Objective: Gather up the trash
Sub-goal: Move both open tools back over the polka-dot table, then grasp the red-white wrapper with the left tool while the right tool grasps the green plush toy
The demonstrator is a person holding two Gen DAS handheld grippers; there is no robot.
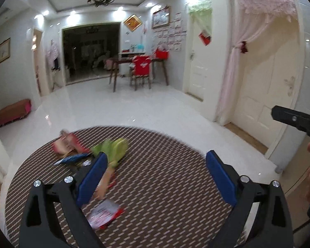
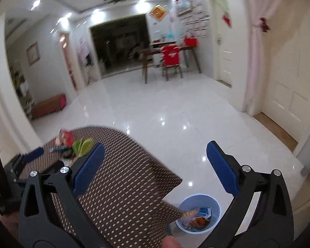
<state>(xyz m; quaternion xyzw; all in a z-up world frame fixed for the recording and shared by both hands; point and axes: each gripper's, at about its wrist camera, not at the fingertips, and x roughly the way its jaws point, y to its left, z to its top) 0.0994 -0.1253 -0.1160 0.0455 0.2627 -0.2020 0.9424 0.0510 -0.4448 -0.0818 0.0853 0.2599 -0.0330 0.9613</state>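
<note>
Wrappers lie on a round table with a brown patterned cloth [image 1: 165, 165]: a green wrapper [image 1: 115, 148], a red and pink packet [image 1: 68, 144], a blue wrapper [image 1: 72, 158] and a white and red wrapper [image 1: 105, 212] near the front. My left gripper [image 1: 157, 161] hangs open above the table, its left finger over the green wrapper. My right gripper [image 2: 155, 155] is open and holds nothing, out past the table's right edge. Below it on the floor stands a blue bin [image 2: 198, 201] with several wrappers inside. The green wrapper [image 2: 83, 145] and the red packet [image 2: 67, 136] also show in the right wrist view.
White glossy floor tiles [image 1: 124, 107] stretch beyond the table. A dining table with a red-covered chair [image 1: 141, 66] stands far back. Cream doors with a pink curtain [image 1: 237, 72] are on the right. A low brown bench [image 1: 12, 110] sits at the left wall.
</note>
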